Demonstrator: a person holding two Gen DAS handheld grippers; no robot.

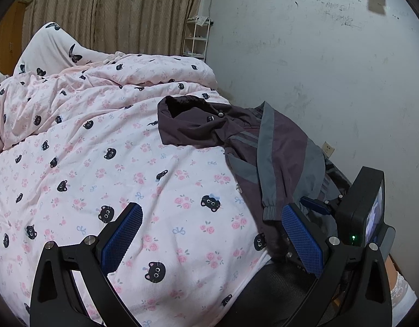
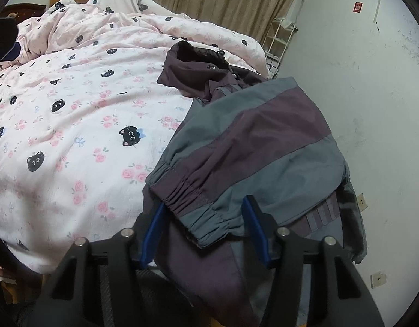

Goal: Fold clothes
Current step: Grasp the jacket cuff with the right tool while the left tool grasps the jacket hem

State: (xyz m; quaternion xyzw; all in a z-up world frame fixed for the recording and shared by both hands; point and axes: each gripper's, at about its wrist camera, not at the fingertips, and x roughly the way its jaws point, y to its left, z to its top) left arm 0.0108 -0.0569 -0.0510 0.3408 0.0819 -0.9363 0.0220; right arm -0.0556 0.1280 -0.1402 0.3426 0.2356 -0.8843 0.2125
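The purple-and-grey hooded jacket (image 2: 253, 136) lies at the edge of the bed (image 2: 73, 125), one sleeve folded across its body. The right hand-held gripper (image 2: 204, 234) stands half open, its jaws straddling the elastic cuff (image 2: 193, 204) without pinching it; it should close squarely on the cuff. The left hand-held gripper (image 1: 209, 242) hovers wide open and empty over the quilt, and the jacket's lower hem is hidden below the frame.

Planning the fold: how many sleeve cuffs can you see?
1. One cuff lies at the jacket's near end, between the right gripper's fingers. The other sleeve may be hidden underneath.
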